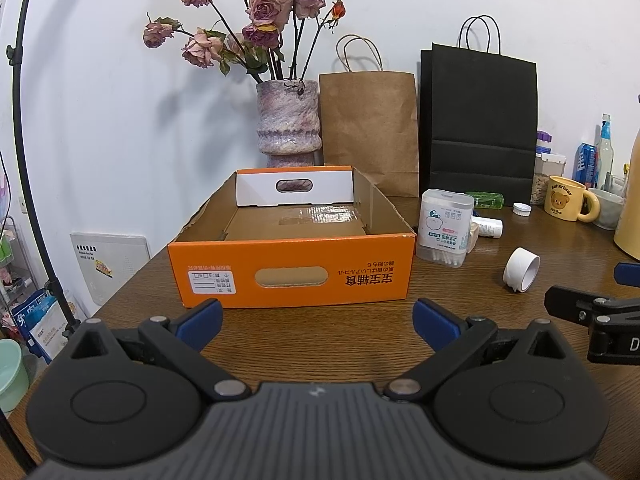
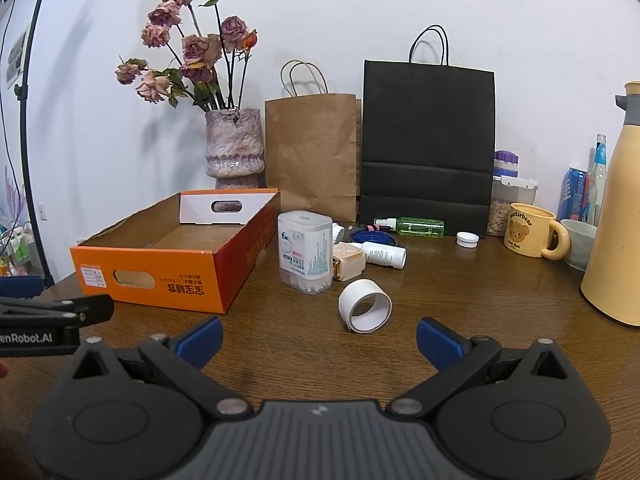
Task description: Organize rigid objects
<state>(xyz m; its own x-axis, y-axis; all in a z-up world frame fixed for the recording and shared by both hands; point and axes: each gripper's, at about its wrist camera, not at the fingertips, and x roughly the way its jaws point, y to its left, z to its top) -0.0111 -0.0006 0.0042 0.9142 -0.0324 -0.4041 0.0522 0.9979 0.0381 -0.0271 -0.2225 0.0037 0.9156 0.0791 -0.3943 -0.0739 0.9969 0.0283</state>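
Observation:
An open orange cardboard box (image 1: 292,272) (image 2: 160,276) sits on the wooden table with nothing inside. My left gripper (image 1: 316,322) hovers open just in front of its near wall. To the box's right stand a clear cotton-swab container (image 1: 444,228) (image 2: 306,250), a white ring-shaped roll (image 1: 521,269) (image 2: 365,306) lying on its side, a small white bottle (image 2: 382,254), a beige case (image 2: 348,261), a green bottle (image 2: 420,227) and a white cap (image 2: 467,239). My right gripper (image 2: 320,340) is open, just short of the white roll.
At the back stand a vase of dried roses (image 1: 288,120), a brown paper bag (image 1: 370,132) and a black paper bag (image 1: 482,120). A yellow bear mug (image 2: 528,230), a yellow thermos jug (image 2: 616,232), jars and drink bottles crowd the right side. A black lamp pole (image 1: 24,140) rises at left.

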